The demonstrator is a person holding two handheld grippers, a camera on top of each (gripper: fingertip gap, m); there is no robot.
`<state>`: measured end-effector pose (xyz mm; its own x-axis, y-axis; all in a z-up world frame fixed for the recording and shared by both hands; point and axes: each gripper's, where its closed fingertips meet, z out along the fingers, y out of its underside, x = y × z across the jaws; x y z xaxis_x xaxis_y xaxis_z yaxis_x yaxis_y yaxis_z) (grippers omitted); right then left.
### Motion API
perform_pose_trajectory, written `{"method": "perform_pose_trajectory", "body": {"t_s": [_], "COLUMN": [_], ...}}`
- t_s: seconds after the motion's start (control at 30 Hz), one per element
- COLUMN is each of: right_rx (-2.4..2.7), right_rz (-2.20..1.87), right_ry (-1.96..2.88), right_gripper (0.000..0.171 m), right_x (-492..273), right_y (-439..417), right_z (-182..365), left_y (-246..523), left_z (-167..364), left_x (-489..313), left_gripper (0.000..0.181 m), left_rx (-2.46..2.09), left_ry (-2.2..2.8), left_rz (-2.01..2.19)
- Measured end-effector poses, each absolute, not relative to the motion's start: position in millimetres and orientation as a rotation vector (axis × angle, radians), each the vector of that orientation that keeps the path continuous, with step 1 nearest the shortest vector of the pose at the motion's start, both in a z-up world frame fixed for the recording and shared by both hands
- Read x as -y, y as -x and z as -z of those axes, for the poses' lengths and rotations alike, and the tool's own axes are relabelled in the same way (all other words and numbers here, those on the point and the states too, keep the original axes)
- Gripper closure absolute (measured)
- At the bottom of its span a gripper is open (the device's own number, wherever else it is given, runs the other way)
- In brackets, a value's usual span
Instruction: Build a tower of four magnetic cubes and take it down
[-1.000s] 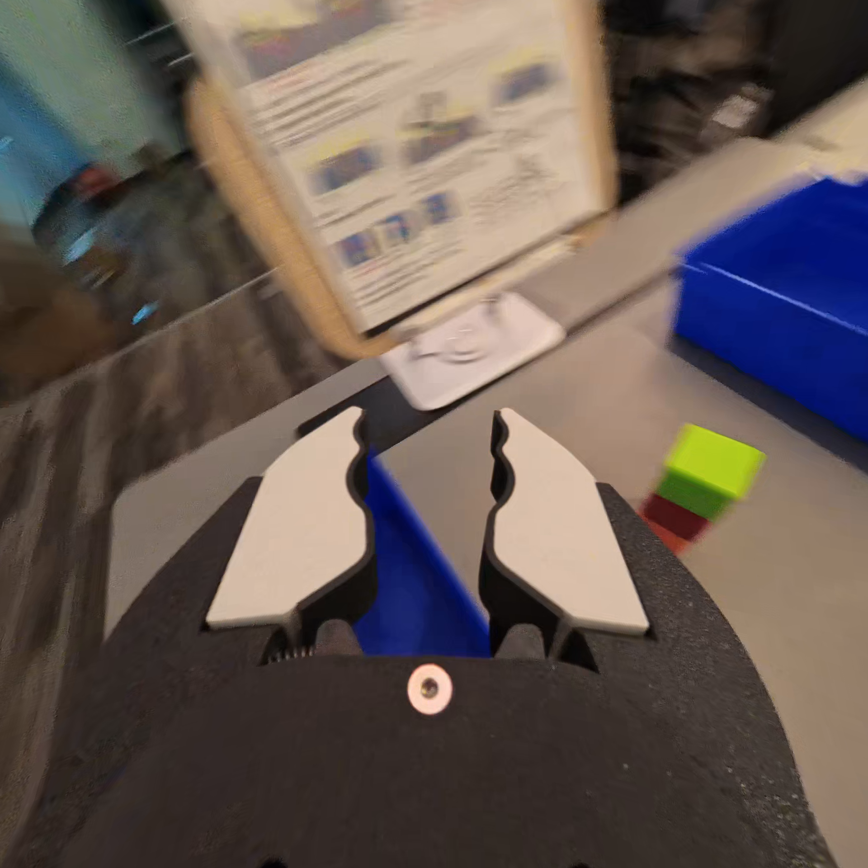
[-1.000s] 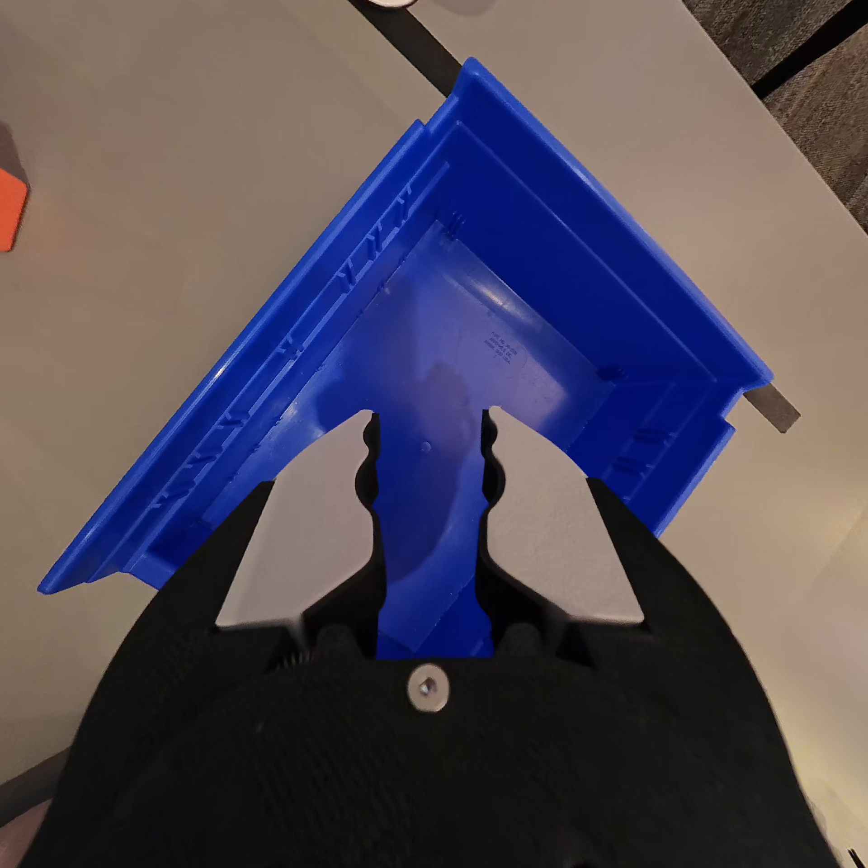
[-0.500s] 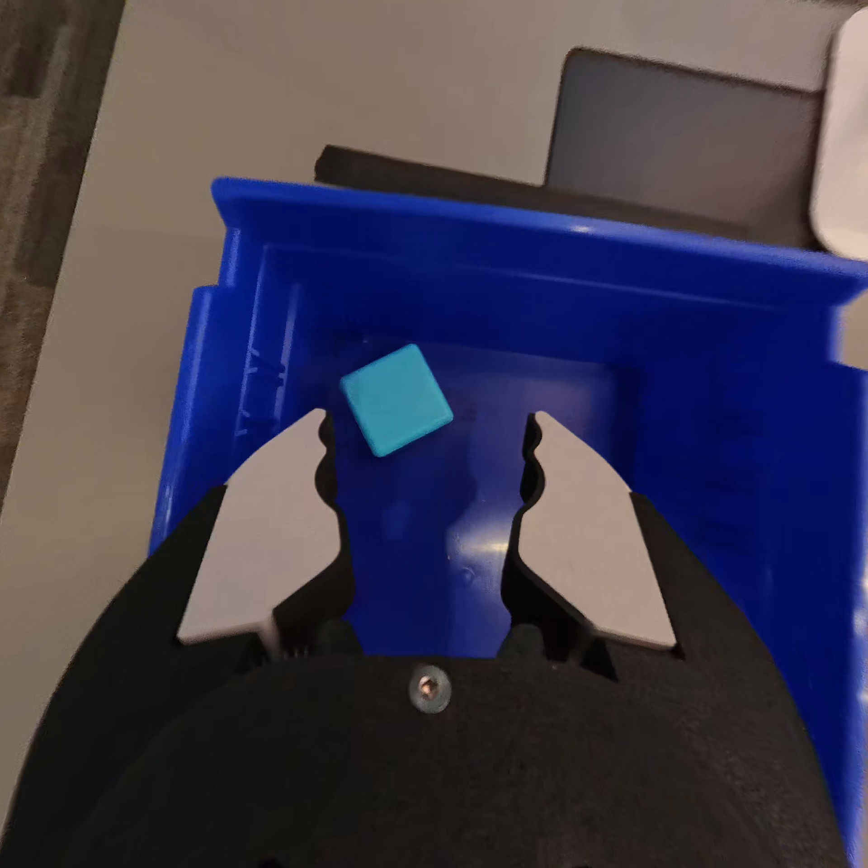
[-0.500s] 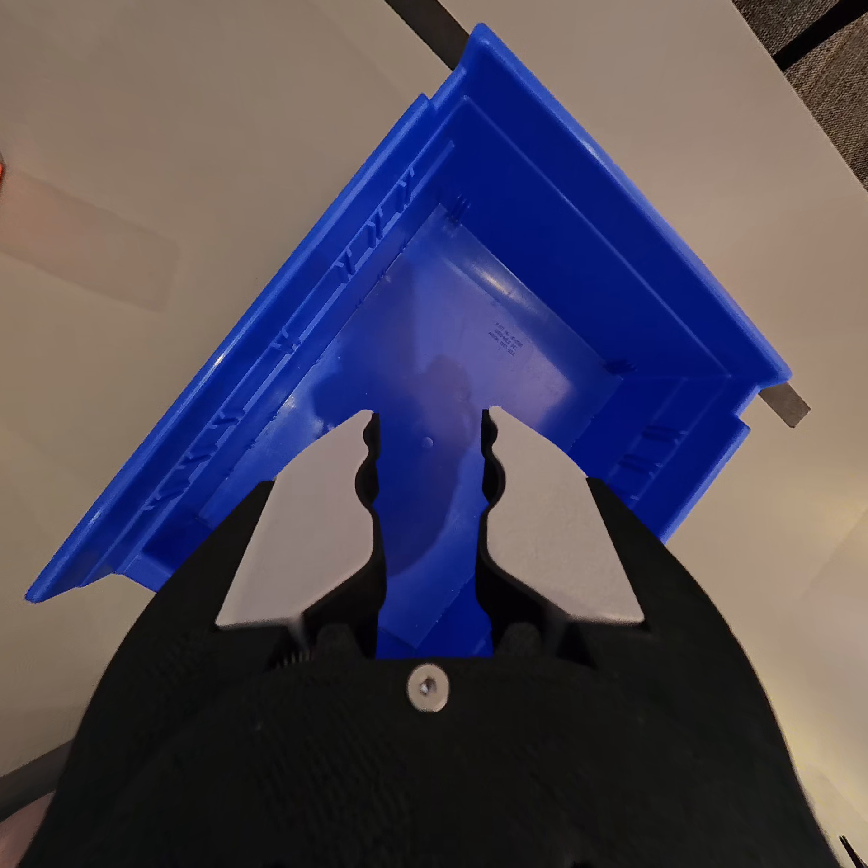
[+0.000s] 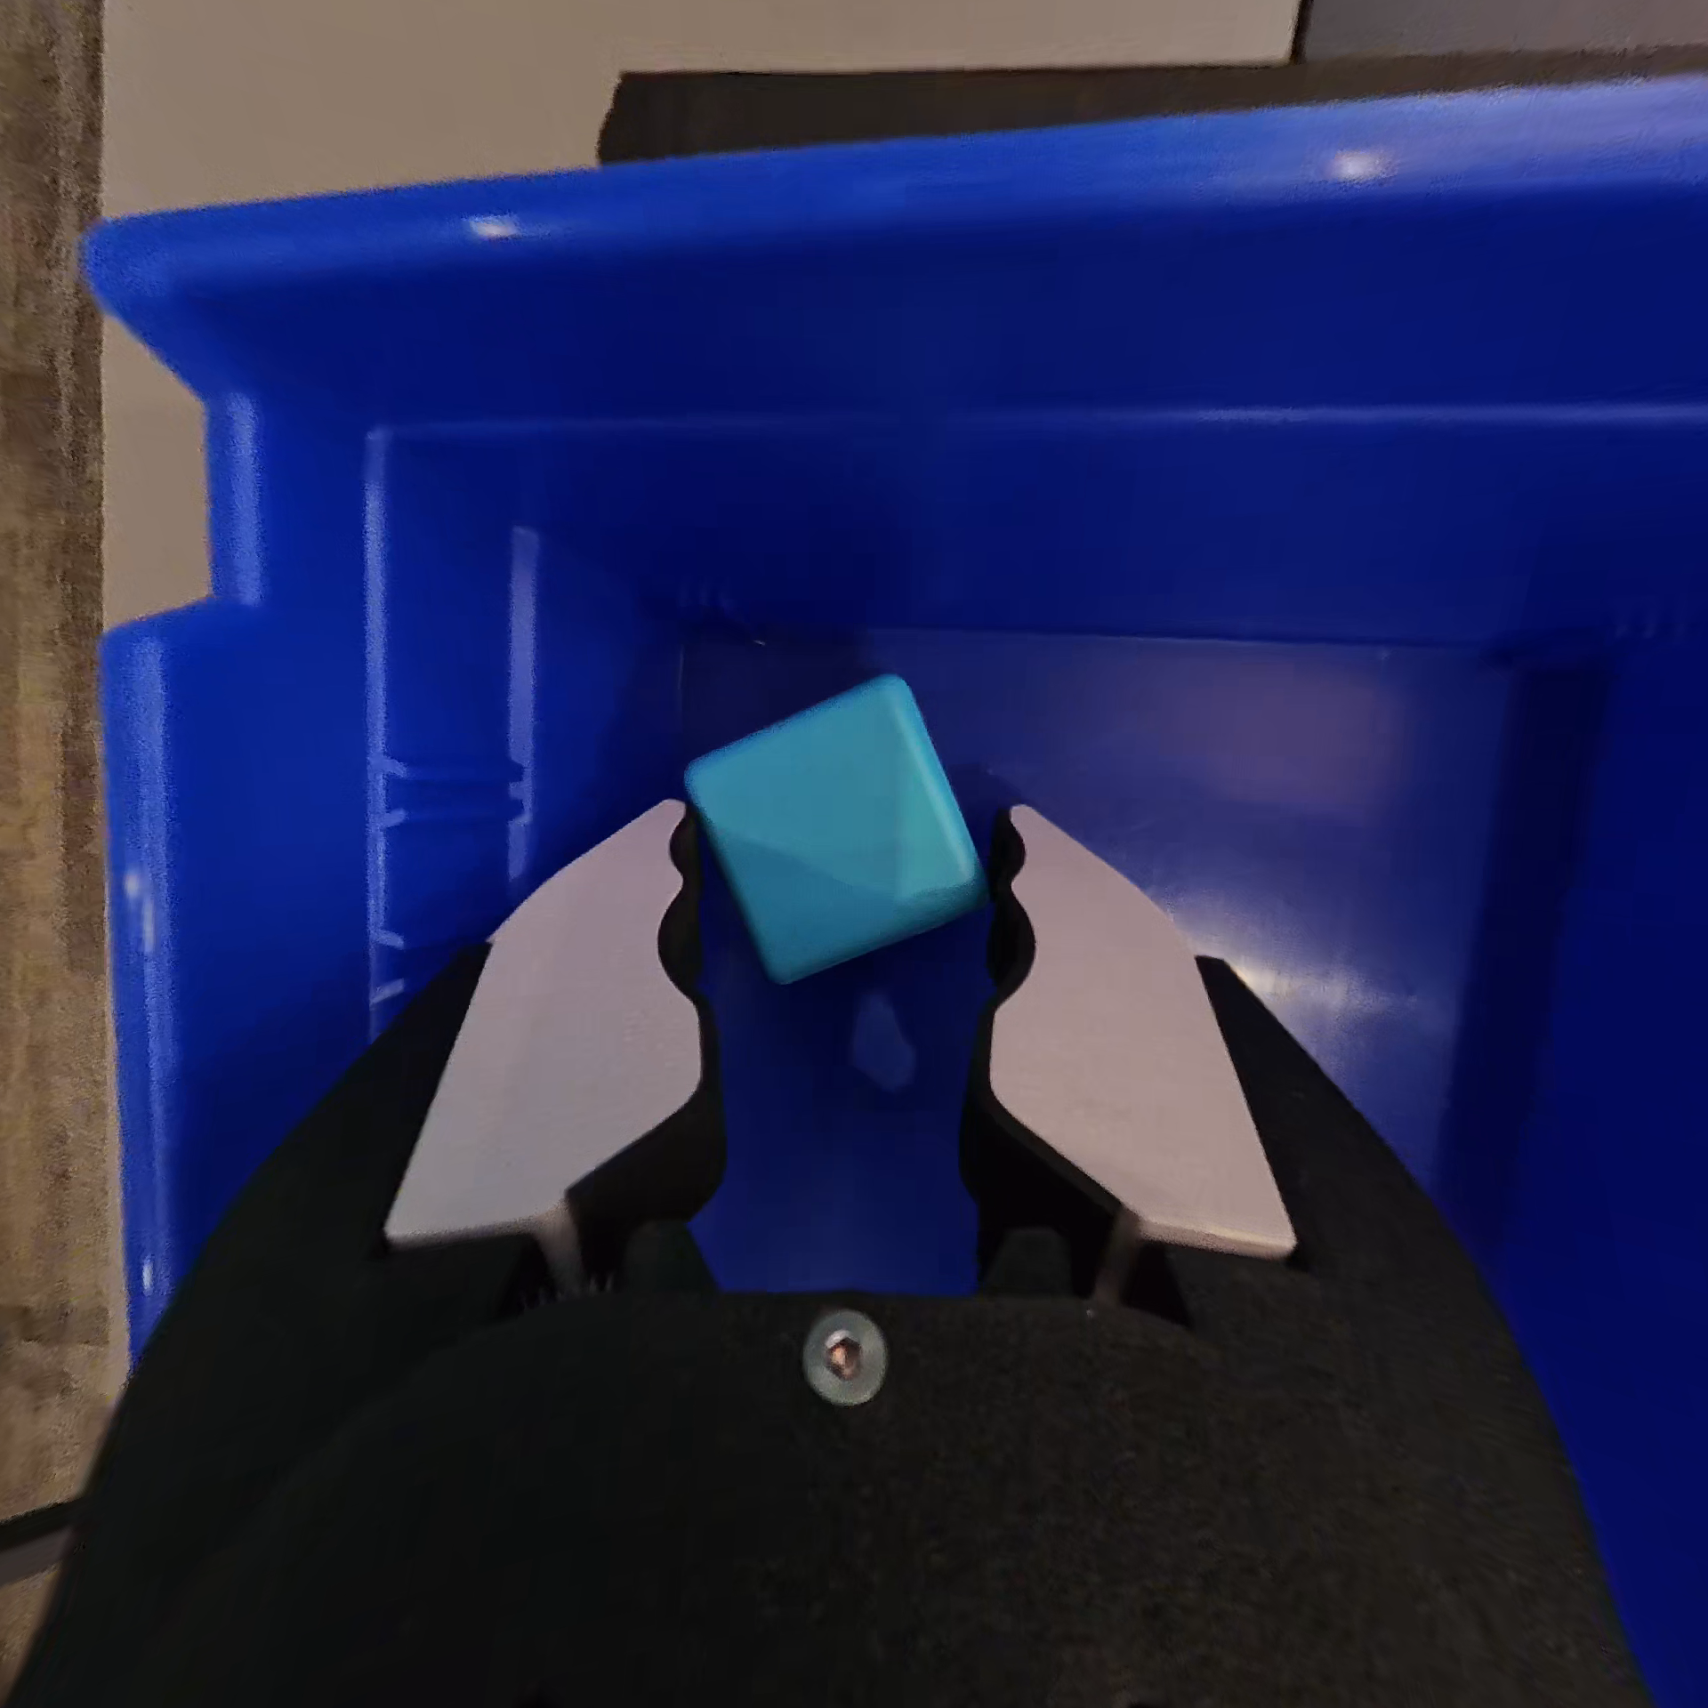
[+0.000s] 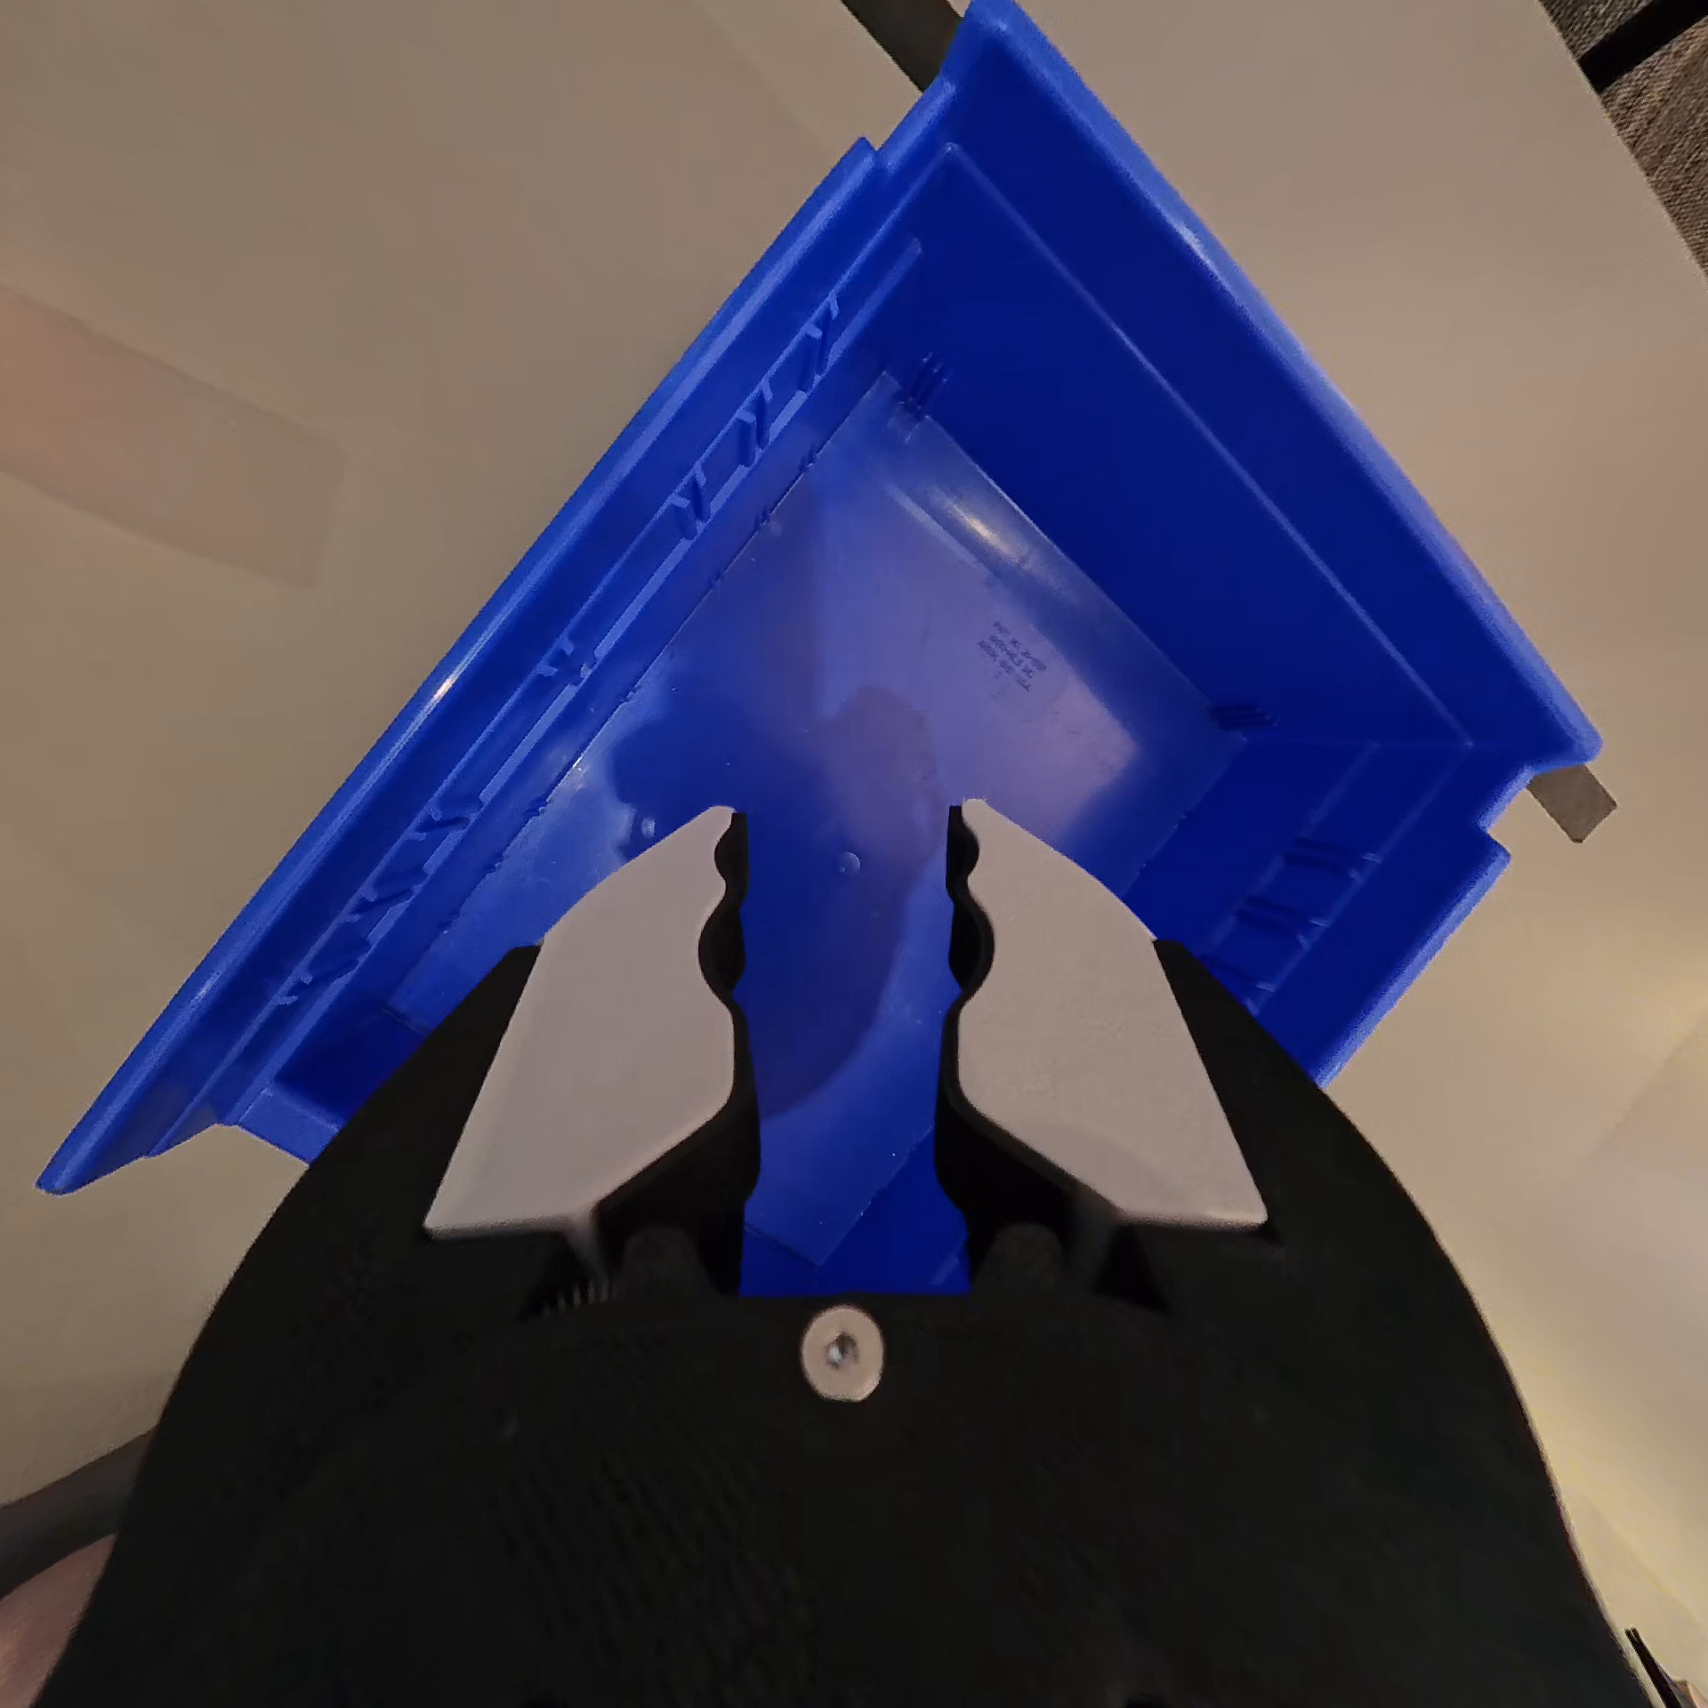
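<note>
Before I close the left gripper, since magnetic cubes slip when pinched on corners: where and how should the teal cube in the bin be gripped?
Grip the teal cube on two opposite flat faces, from above. It lies skewed on the blue bin floor, corners toward the open left gripper fingers, so likely twist the wrist first.

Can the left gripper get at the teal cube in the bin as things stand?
Probably yes. The left gripper is open inside the blue bin, its fingertips flanking the teal cube. The cube sits turned at an angle, so closing may catch its corners.
</note>
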<state>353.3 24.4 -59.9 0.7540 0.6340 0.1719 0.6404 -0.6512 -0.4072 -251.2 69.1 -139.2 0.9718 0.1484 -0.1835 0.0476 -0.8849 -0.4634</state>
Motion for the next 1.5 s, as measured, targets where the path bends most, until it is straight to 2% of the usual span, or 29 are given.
{"method": "perform_pose_trajectory", "body": {"t_s": [0.13,0.27,0.33,0.47,0.7,0.77,0.9,1.0,1.13,1.23,1.33,1.4,1.5], "right_rx": [0.983,0.989,0.993,1.001,1.009,1.007,1.012,1.015,1.015,1.006,1.004,1.006,1.026], "right_rz": [0.029,0.022,0.018,0.018,0.012,0.010,0.008,0.007,0.008,0.007,0.009,0.011,0.014], "right_ry": [2.518,2.512,2.512,2.518,2.516,2.517,2.518,2.522,2.529,2.529,2.533,2.537,2.539], "right_gripper": [0.128,0.128,0.128,0.128,0.128,0.128,0.128,0.128,0.128,0.128,0.128,0.128,0.130], "right_x": [-22.4,-21.5,-20.5,-19.2,-17.3,-17.1,-16.6,-16.7,-16.5,-16.9,-16.6,-16.3,-15.0], "right_y": [-353.3,-351.6,-351.3,-351.7,-351.9,-352.1,-351.6,-351.6,-353.0,-354.4,-355.4,-355.0,-352.6], "right_z": [63.2,62.0,62.1,63.0,62.4,62.2,62.6,63.6,65.0,64.4,64.8,65.7,67.1], "left_y": [233.3,211.7,198.4,192.6,196.5,195.9,191.6,190.3,183.7,139.8,49.5,-8.7,-62.1], "left_z": [139.8,140.2,140.5,133.3,138.0,141.4,136.5,113.2,50.6,-15.9,-62.3,-64.8,-37.1], "left_x": [-48.8,-18.4,-4.4,-10.1,-16.0,-17.4,-16.2,-16.7,-6.2,3.3,27.8,42.2,47.9], "left_gripper": [0.122,0.122,0.122,0.126,0.117,0.130,0.130,0.130,0.130,0.130,0.131,0.131,0.131], "left_rx": [-0.172,-0.822,-0.967,-0.795,-0.581,-0.593,-0.683,-0.641,-0.547,-0.597,-0.849,-1.016,-1.212], "left_ry": [2.759,2.725,2.694,2.729,2.817,2.826,2.798,2.732,2.577,2.311,2.027,1.932,1.924], "left_rz": [-0.233,-0.260,-0.220,-0.150,-0.173,-0.208,-0.229,-0.162,-0.064,0.091,0.345,0.428,0.375]}}
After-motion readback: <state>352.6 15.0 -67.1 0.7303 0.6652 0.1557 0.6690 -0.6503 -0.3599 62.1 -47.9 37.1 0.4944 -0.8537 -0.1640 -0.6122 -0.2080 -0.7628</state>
